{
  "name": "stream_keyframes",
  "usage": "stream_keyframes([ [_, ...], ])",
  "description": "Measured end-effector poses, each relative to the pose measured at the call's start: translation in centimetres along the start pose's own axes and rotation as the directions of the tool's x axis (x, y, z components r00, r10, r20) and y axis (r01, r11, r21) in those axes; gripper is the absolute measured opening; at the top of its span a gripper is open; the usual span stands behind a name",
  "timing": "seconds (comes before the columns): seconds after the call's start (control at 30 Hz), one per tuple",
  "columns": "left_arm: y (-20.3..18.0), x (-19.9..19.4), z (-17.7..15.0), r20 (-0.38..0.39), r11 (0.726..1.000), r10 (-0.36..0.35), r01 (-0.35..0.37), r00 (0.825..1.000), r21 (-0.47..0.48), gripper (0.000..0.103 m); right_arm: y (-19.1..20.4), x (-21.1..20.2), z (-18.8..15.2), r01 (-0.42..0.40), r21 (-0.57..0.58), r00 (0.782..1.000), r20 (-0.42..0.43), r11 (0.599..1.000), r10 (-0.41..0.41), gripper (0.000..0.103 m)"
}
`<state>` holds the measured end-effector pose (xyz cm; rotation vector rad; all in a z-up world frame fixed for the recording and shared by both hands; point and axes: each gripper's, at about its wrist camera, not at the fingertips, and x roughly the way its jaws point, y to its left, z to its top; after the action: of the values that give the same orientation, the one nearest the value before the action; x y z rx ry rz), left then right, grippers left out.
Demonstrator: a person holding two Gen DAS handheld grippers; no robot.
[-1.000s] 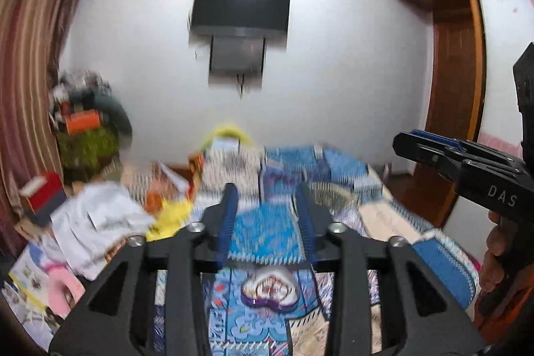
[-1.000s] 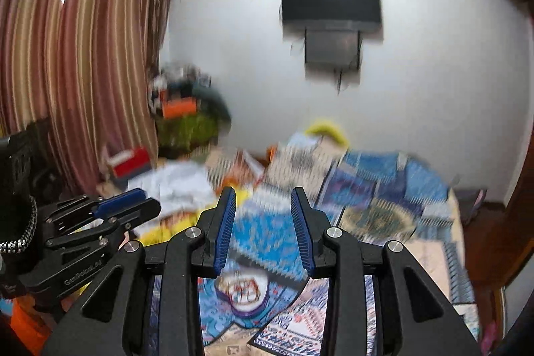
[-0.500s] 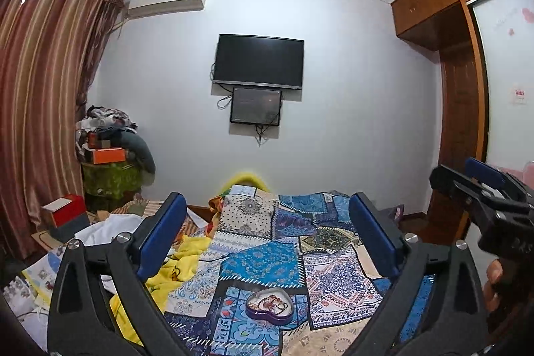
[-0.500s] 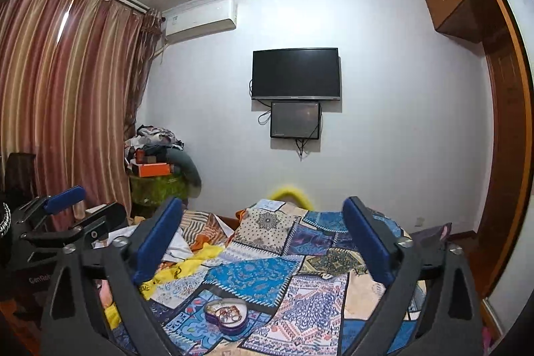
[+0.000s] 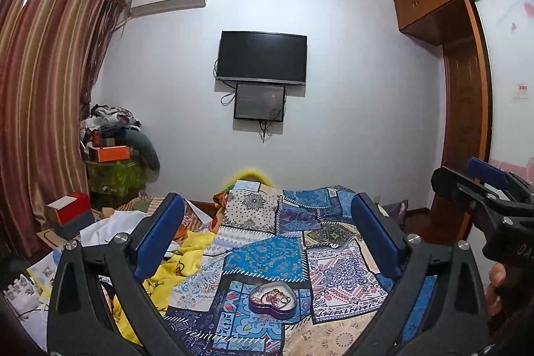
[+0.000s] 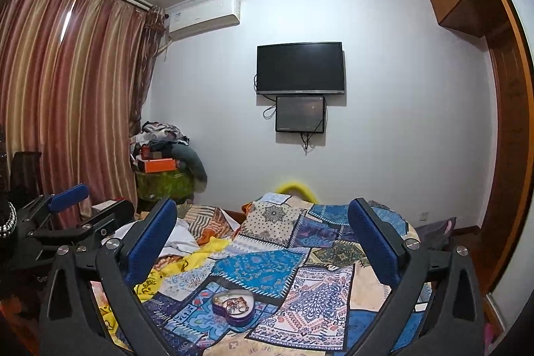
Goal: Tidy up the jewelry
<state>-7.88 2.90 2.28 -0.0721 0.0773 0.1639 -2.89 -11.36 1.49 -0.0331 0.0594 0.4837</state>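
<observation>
We held two black grippers with their tongs released above a bed that carried a small heart-shaped jewelry tin.

The patchwork bedspread (image 5: 267, 256) in blues and creams filled the lower half of both views, beneath a pale wall with a dark television (image 5: 262, 57) mounted on it and striped curtains (image 6: 66, 109) to the left. Our left gripper (image 5: 267, 242) had its blue-padded fingers (image 5: 160, 236) spread wide and grasping nothing; our right gripper (image 6: 263, 242) was spread just as wide and also bare. The purple heart-shaped tin (image 5: 273, 301) lay open on the bedspread, low in each view between the fingers, well apart from both grippers, with tangled jewelry (image 6: 235, 304) inside it, too small to tell piece from piece.
</observation>
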Motion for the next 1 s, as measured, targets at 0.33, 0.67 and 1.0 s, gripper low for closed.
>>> stream_keyframes([
  [0.33,0.2,0.3,-0.2,-0.011,1.000,-0.001,0.001,1.000,-0.003,0.101,-0.2,0.1,-0.4,-0.006,0.014,1.000,-0.018,1.000,0.006,0.102],
  [0.67,0.0,0.6,-0.3,-0.020,1.000,-0.002,0.002,1.000,-0.001,0.102,-0.7,0.2,-0.5,-0.007,0.024,0.999,-0.034,1.000,0.008,0.102],
  [1.0,-0.1,0.8,-0.6,-0.029,1.000,-0.012,0.012,1.000,0.002,0.102,-1.1,0.6,-0.6,-0.010,0.035,0.998,-0.061,0.999,0.012,0.102],
])
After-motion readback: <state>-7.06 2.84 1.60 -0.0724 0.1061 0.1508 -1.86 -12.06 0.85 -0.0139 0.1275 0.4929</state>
